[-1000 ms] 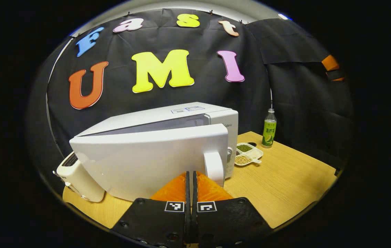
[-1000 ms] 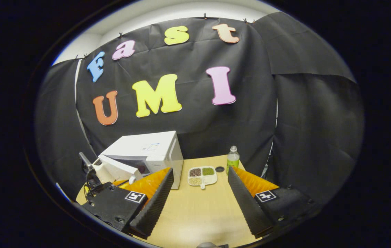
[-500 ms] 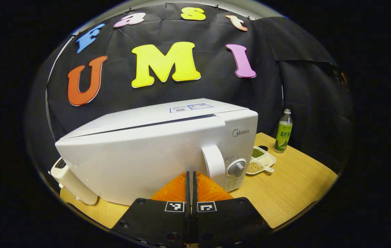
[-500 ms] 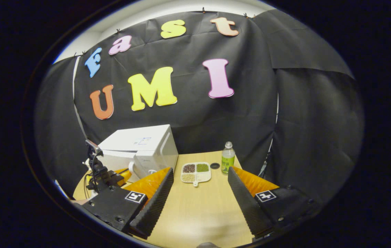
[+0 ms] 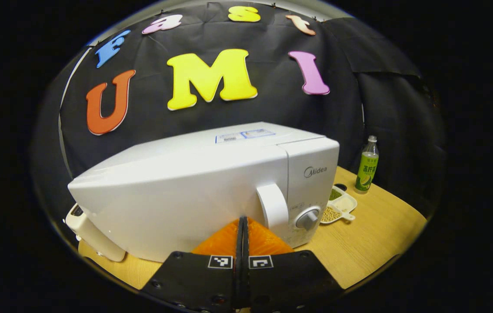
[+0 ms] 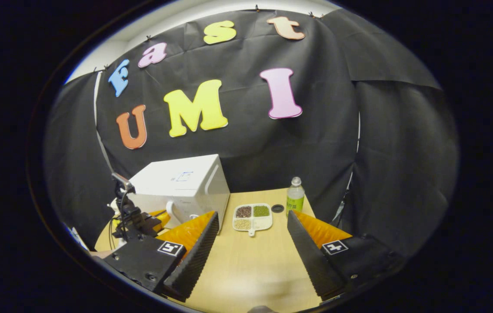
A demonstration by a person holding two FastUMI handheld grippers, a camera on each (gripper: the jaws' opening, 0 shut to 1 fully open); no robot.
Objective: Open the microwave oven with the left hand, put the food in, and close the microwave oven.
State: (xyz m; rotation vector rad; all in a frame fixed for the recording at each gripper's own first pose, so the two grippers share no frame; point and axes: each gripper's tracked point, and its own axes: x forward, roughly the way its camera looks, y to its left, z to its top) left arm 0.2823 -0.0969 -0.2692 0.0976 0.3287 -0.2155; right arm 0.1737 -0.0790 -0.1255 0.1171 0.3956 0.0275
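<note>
With its jaws pressed together, left gripper point(image 5: 242, 219) noses the microwave door point(image 5: 177, 204), handle point(image 5: 272, 205) at 1 o'clock.

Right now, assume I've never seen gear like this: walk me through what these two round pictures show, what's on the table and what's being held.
No robot here: a person carries a two-finger gripper in each hand, and a camera rides on each one, looking along its fingers.

The left gripper view looks from the left gripper, shut with nothing between its fingers, close against the front of a white microwave oven whose door sits flush. Its handle and knob are just ahead.

The right gripper view looks from the right gripper, open and holding nothing, farther back over the wooden table. It also catches the left gripper at the microwave.

On the table: a divided tray of beans and grains, a green bottle, a small dark lid and a white appliance beside the microwave.
</note>
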